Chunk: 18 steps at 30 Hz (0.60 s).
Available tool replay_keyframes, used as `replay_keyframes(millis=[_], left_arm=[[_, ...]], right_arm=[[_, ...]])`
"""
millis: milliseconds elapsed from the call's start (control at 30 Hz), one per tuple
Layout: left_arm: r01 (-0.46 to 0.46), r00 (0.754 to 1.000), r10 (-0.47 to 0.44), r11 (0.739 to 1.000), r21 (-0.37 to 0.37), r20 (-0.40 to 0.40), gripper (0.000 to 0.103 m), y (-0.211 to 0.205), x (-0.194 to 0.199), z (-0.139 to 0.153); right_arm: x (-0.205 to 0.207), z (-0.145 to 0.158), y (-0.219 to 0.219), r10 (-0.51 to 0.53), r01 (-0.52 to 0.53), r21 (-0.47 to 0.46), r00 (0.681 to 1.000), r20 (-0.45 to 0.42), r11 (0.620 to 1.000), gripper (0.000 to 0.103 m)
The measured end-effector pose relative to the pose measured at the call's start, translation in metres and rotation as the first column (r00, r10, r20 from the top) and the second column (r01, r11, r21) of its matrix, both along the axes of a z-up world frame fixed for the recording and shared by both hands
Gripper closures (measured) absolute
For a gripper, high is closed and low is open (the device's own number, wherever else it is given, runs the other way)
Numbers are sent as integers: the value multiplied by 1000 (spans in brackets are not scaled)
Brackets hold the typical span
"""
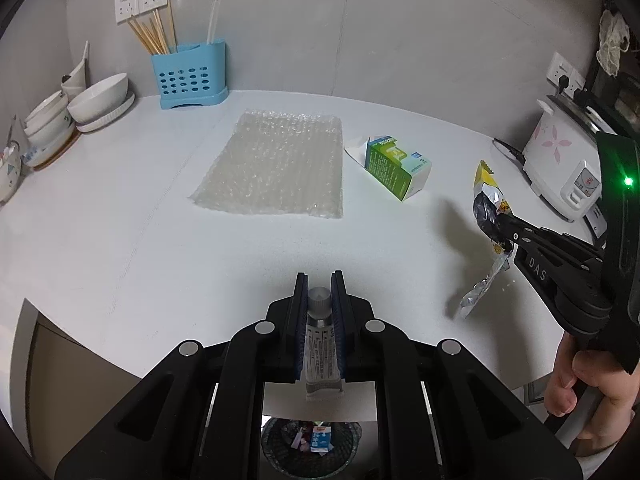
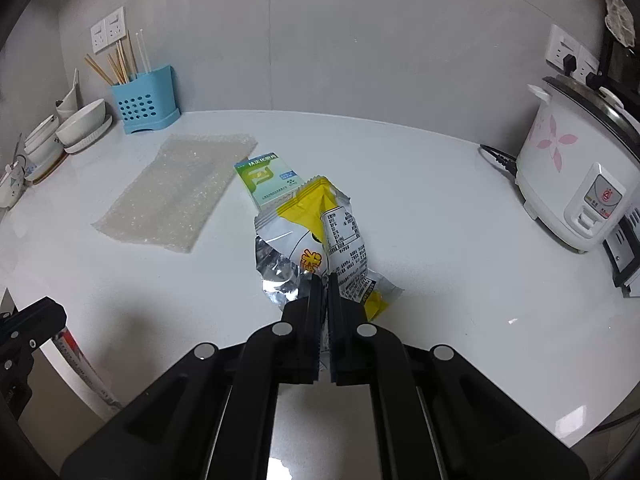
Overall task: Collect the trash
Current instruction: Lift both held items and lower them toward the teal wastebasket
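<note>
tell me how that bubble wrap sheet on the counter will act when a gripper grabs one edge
The bubble wrap will probably flop and drape, since it is a thin, clear sheet lying flat on the counter. It looks very light for its spread, so it may drag or swing. Its plastic surface may slip unless the pads pinch it firmly.

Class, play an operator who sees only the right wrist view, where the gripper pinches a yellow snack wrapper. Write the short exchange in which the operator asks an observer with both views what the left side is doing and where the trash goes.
Operator: What is the left gripper doing?
Observer: The left gripper is shut on a small tube with a grey cap.
Operator: Is there a bin?
Observer: Yes, a trash bin sits below the counter edge, under the left gripper, with scraps inside.
Operator: Is my wrapper off the counter?
Observer: The yellow snack wrapper hangs in the right gripper above the counter.
</note>
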<state>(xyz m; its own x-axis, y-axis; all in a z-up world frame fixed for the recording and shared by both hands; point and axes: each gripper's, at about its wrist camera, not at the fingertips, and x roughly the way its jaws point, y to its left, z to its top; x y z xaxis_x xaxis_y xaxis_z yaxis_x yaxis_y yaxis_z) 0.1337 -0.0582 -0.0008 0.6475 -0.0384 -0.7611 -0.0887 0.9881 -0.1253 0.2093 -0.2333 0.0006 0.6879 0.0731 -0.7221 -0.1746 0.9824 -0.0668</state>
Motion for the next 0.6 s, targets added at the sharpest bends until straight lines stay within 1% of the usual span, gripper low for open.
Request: replay_keyframes(millis=[267,333,600], left_arm=[[20,999,-19,1000,-7,41,92,5,-38,21],[26,999,-25,1000,-10,48,92,6,-49,25],[65,994,-62,997,-33,89,92,12,-106,35]], right_arm=[[-59,28,-3,24,-29,71,997,68,997,101],[-77,33,-2,35,-41,74,996,87,996,101],[-147,40,4,73,-89,100,986,151,991,101]])
